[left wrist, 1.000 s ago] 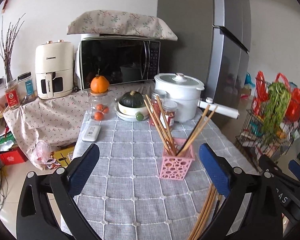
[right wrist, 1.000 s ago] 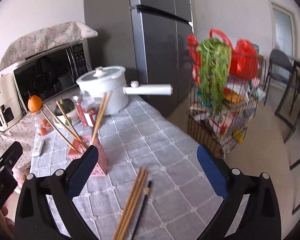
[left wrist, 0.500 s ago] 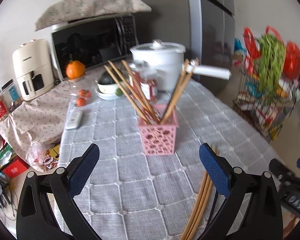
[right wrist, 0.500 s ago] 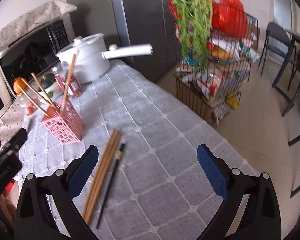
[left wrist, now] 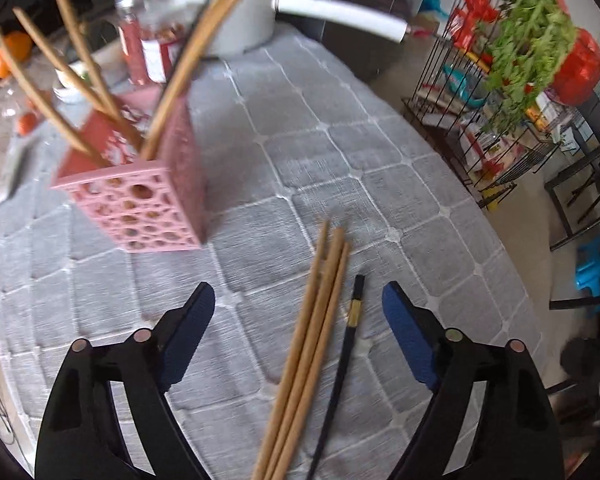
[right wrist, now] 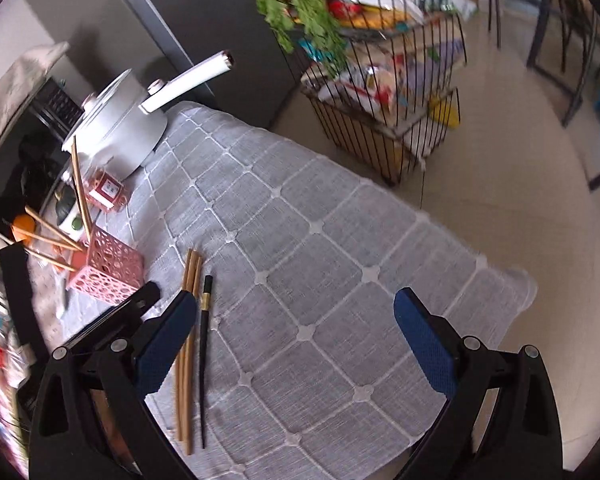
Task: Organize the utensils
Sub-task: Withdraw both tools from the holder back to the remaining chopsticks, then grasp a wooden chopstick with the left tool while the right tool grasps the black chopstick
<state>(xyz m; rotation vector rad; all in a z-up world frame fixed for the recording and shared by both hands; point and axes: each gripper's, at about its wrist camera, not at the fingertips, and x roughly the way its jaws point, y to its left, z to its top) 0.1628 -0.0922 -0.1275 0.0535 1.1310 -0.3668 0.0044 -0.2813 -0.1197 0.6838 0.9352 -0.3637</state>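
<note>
Three wooden chopsticks (left wrist: 306, 344) and one black chopstick (left wrist: 342, 364) lie side by side on the grey quilted tablecloth (left wrist: 320, 152). My left gripper (left wrist: 298, 314) hangs just above them, its jaws closing, with the chopsticks between the blue pads and nothing gripped. A pink perforated holder (left wrist: 148, 184) with several wooden chopsticks stands upright at upper left. In the right wrist view my right gripper (right wrist: 294, 320) is open over bare cloth, the wooden chopsticks (right wrist: 188, 344) and black chopstick (right wrist: 204, 344) beside its left finger, the pink holder (right wrist: 108, 268) farther left. The left gripper's black body (right wrist: 112, 316) shows there.
A white pot with a long handle (left wrist: 332, 10) and a red-labelled jar (left wrist: 152, 40) stand behind the holder. A wire rack with greens and red bags (left wrist: 512, 64) stands off the table's right edge (right wrist: 512, 280). Chairs (right wrist: 560, 32) sit farther out.
Both grippers have dipped down and tilted toward the table. The left one came in over the loose chopsticks and its jaws have narrowed. The right one rolled and now looks down at the cloth.
</note>
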